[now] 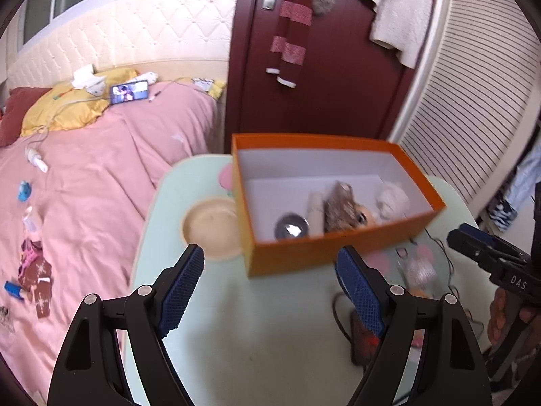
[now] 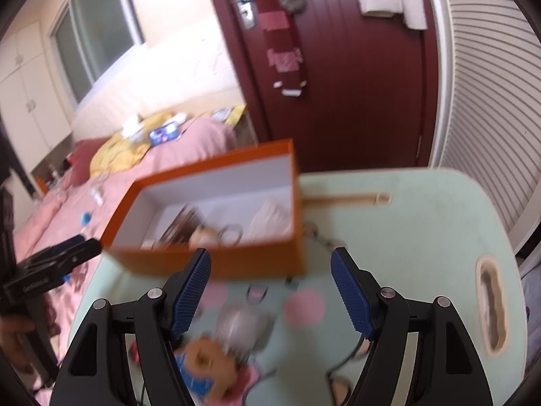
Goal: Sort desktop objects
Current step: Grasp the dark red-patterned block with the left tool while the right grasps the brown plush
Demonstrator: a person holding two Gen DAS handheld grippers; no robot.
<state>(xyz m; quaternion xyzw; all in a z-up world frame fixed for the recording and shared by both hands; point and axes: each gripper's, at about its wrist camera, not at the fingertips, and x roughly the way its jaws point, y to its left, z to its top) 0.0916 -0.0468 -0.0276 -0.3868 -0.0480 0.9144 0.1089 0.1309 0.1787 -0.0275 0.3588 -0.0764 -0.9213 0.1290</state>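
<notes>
The bed (image 1: pixel 101 176) with its pink cover takes up the left of the room, a lit phone (image 1: pixel 129 92) lying near the yellow pillow at its head. Beside it stands the dark red door (image 1: pixel 338 77), a striped scarf (image 1: pixel 291 27) hanging near its handle.

The pale green table (image 1: pixel 253 331) sits at the foot of all this, and on it the orange box (image 1: pixel 324 250), open at the top and white inside. In the left wrist view its long axis runs left to right across the table, with one long wall facing the camera. Inside it lie a shiny round metal thing (image 1: pixel 292 226), a furry brown toy (image 1: pixel 345 209) and something white (image 1: pixel 394 199) toward the right end.

On the table in front of the box, blurred in the right wrist view, lie a brown-and-blue soft toy (image 2: pixel 203 368) and a clear rounded thing (image 2: pixel 241 328).

The left gripper (image 1: pixel 270 291) hovers above the table just short of the box, fingers spread wide with nothing between them. The right gripper (image 2: pixel 270 291) hangs over the blurred toy, fingers likewise wide and empty. In the left wrist view the letters "DAS" show on its black body.
</notes>
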